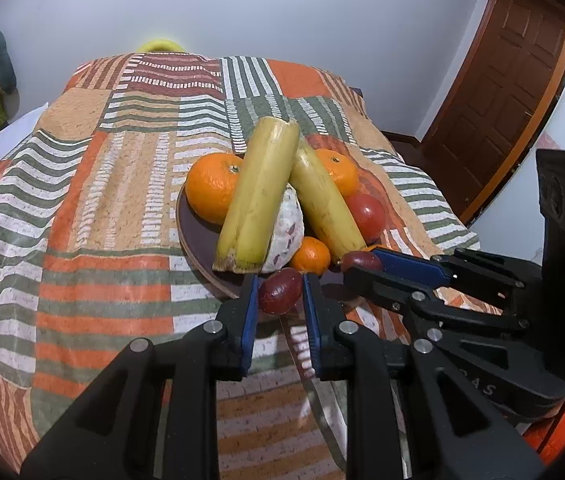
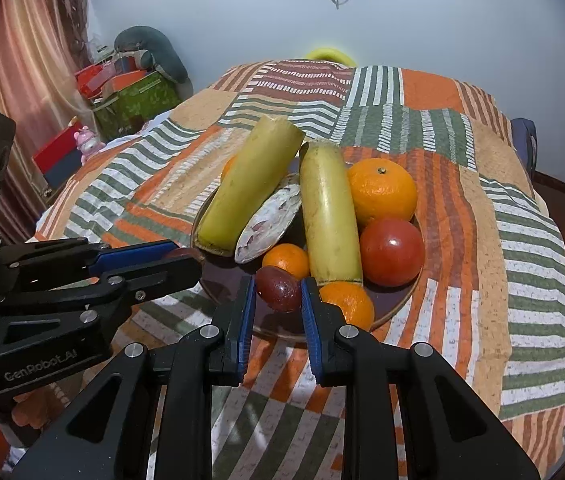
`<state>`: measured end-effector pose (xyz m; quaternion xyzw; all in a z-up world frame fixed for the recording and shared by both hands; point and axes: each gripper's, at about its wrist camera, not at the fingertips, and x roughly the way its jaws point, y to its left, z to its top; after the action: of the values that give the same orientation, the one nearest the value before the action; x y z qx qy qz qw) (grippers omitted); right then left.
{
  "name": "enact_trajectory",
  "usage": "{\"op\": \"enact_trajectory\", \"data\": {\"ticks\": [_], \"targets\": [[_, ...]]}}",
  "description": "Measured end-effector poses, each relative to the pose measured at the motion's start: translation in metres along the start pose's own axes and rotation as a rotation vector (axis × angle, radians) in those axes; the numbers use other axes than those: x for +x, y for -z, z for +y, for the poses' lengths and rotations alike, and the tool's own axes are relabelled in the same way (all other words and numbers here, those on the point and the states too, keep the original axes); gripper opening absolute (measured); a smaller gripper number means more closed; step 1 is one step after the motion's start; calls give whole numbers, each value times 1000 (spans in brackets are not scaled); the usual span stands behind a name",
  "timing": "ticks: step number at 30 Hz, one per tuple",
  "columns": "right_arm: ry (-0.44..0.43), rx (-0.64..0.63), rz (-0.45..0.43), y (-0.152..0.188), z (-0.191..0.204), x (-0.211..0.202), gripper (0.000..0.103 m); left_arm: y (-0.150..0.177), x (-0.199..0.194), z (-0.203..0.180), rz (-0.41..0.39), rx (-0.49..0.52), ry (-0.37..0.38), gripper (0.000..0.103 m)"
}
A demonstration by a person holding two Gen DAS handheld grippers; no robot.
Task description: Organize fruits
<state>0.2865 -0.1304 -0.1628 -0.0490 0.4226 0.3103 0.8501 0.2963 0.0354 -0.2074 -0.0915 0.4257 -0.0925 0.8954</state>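
A dark round plate on a patchwork bedcover holds two yellow-green cane pieces, oranges, a red tomato, a white speckled fruit slice and small dark red fruits. My left gripper is shut on one dark red fruit at the plate's near rim. My right gripper is shut on another dark red fruit over the plate. Each gripper shows in the other's view, the right and the left.
The patchwork bedcover spreads around the plate. Boxes and a grey cushion stand at the far left by a curtain. A brown door is at the right. A yellow object lies beyond the bed's far edge.
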Motion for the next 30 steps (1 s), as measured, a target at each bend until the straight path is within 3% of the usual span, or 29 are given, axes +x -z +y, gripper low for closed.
{"op": "enact_trajectory", "data": {"ticks": [6,9,17,23,30], "targets": [[-13,9,5,-2,-2,2,21,-4,4,2,-10,-11,-2,22],[-20,15,12,-3,-3,3,22,-4,5,6,-8,-34,-7,31],[-1,9,-5,-7,-4,-7,28,-6,-13,5,-35,-39,-14,31],[15,9,-87,-16,0,-48,28,-11,-61,-4,-125,-21,-55,31],[47,-17,-258,-23,19,-139,28,-11,-151,-35,-292,13,-76,31]]}}
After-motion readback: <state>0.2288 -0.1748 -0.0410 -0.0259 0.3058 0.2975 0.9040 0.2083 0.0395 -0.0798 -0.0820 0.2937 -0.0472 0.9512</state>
